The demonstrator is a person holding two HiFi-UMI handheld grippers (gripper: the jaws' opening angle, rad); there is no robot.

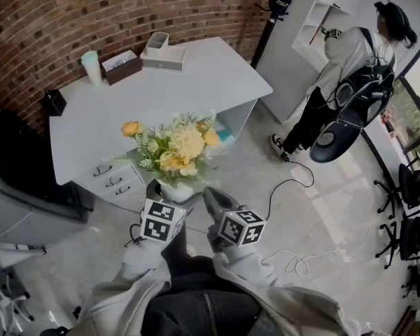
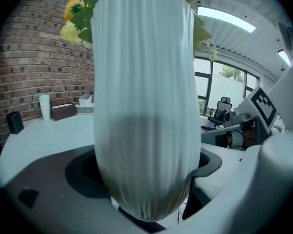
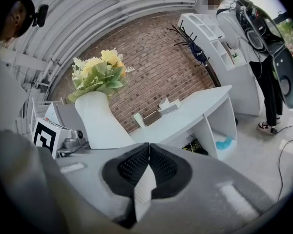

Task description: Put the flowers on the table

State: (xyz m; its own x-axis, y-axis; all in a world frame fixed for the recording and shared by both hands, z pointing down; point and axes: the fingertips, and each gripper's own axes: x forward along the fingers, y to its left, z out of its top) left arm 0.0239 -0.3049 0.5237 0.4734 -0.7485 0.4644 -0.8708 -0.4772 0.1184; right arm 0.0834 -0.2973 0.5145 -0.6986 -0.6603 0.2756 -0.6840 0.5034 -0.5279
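Our left claw [image 2: 144, 172] clamps both jaws on the white ribbed vase [image 2: 144, 82]; our right claw [image 3: 149, 164] has its jaws pressed together on nothing. Before us stands the grey table [image 1: 196, 82]. Vase and yellow flowers [image 1: 176, 145] hang off it, over the floor [image 1: 322, 208] near its drawers [image 1: 112, 176].

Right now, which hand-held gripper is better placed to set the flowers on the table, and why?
Left: the left hand-held gripper is clamped on the white vase of flowers; the right hand-held gripper is shut, empty.
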